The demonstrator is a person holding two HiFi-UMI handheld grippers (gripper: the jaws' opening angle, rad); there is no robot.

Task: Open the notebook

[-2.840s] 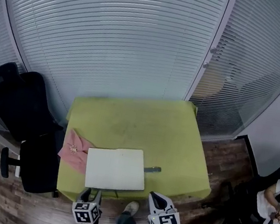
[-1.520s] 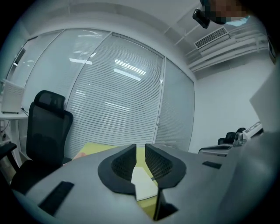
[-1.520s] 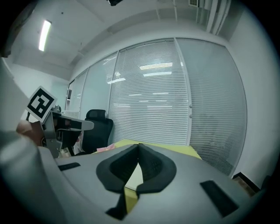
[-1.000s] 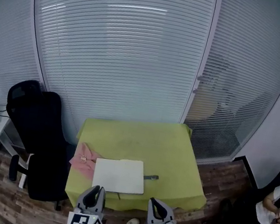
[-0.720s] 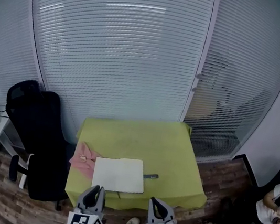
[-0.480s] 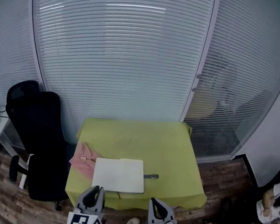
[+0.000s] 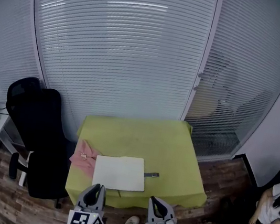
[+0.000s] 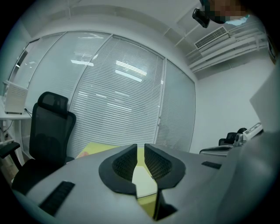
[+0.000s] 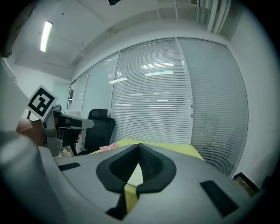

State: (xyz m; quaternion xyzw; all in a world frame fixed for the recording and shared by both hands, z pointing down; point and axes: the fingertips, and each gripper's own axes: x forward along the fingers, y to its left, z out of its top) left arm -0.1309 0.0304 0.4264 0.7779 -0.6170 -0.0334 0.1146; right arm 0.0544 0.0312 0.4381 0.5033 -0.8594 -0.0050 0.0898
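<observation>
Head view: left claw (image 7: 96, 187) short of the table's (image 7: 166, 145) near edge, jaws slightly apart, empty; right claw (image 7: 157, 201) likewise short of the table, tips together. Closed white notebook (image 7: 119, 172) flat near the table's front edge; pink cloth (image 7: 84, 154) at the table's left edge.

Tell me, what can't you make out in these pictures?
- Head view: the dark thing right of the notebook is too small to name.
- Head view: the pink item, likewise.
- Gripper views: notebook mostly hidden behind the jaws.
- Head view: person cut by right edge.
</observation>
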